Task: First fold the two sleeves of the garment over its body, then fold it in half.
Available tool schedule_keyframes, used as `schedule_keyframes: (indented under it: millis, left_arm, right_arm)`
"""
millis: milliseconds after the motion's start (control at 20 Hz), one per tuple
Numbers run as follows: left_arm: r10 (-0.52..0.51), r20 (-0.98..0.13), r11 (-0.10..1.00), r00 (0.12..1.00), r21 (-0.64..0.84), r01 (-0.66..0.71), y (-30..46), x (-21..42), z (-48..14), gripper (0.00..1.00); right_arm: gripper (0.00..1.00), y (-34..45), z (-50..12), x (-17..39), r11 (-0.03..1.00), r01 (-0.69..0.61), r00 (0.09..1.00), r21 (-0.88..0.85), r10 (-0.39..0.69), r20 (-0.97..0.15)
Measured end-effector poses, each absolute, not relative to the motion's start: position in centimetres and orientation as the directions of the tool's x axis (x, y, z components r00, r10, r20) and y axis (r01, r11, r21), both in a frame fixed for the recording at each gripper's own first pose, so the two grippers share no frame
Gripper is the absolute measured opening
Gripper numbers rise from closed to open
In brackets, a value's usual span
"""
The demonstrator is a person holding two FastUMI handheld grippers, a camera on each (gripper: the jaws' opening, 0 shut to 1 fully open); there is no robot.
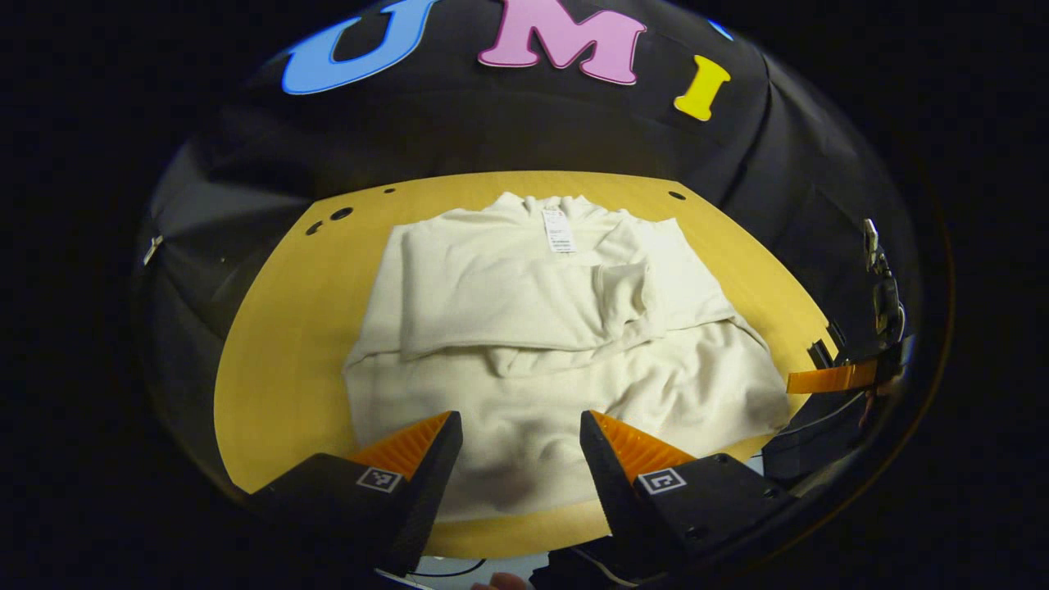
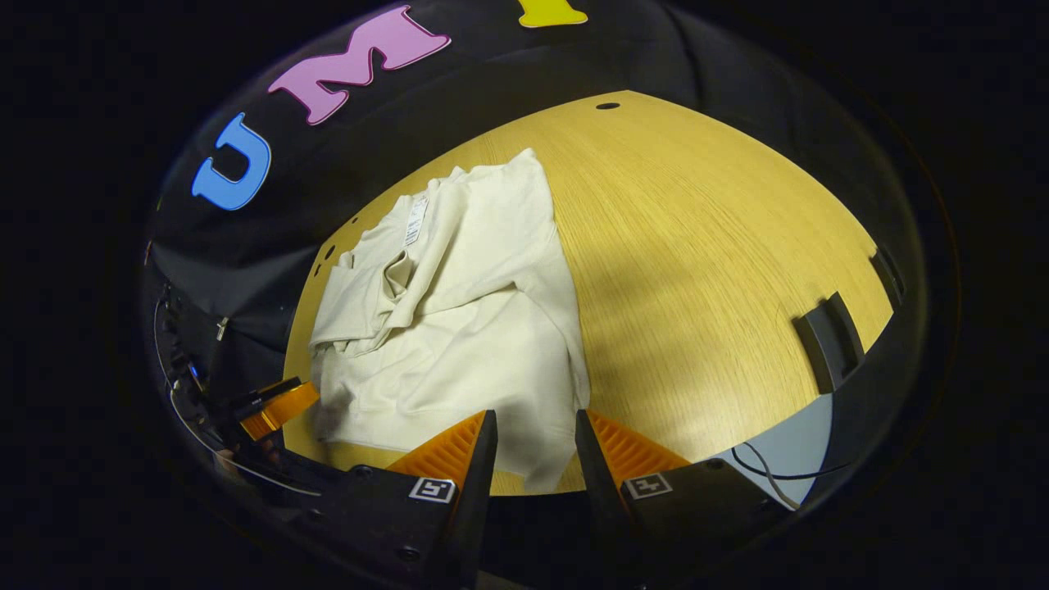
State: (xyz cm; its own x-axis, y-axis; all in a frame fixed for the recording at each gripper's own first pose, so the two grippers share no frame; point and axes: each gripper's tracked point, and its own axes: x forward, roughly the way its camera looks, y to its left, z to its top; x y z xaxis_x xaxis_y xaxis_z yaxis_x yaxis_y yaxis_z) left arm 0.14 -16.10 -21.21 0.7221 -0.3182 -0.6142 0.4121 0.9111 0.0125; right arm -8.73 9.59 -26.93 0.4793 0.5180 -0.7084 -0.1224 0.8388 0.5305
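A cream garment (image 1: pixel 524 328) lies flat on the yellow wooden table (image 1: pixel 287 344), collar and white label (image 1: pixel 559 229) at the far side. Both sleeves are folded across its chest. My left gripper (image 1: pixel 520 426) is open over the middle of the near hem, with cloth showing in the gap. In the right gripper view the garment (image 2: pixel 459 328) runs away to the left. My right gripper (image 2: pixel 534 426) is open at the near hem corner, which lies between its fingers. Each gripper also shows from the other's camera: the right gripper (image 1: pixel 832 378) and the left gripper (image 2: pixel 274 410).
Bare tabletop (image 2: pixel 697 270) stretches to the right of the garment in the right gripper view. A black bracket (image 2: pixel 828 340) sits on that table edge and a cable (image 2: pixel 762 467) hangs below it. Small holes (image 1: pixel 340 213) mark the far corners.
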Motion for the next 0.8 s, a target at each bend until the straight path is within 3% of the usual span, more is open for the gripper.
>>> schedule_keyframes:
  millis: [450,500,550,800]
  left_arm:
    - [-0.18,-0.665,0.964,0.725,0.027,0.264,-8.9,-1.6,-24.6,0.89]
    - [-0.166,-0.667,0.967,0.726,0.035,0.253,-8.4,-1.4,-25.1,0.84]
    - [-0.159,-0.673,0.969,0.723,0.035,0.245,-8.1,-1.3,-25.5,0.89]
    - [-0.147,-0.723,0.972,0.675,0.023,0.236,-8.1,-0.8,-27.9,0.9]
  right_arm:
    - [0.59,9.7,-28.8,-10.8,0.851,-0.13,0.435,0.509,0.51,-0.742]
    - [0.59,9.8,-29.1,-10.9,0.853,-0.132,0.429,0.505,0.509,-0.747]
    - [0.59,9.9,-29.4,-11.0,0.855,-0.136,0.423,0.5,0.507,-0.752]
    - [0.59,10.9,-30.2,-10.4,0.86,-0.154,0.408,0.487,0.504,-0.761]
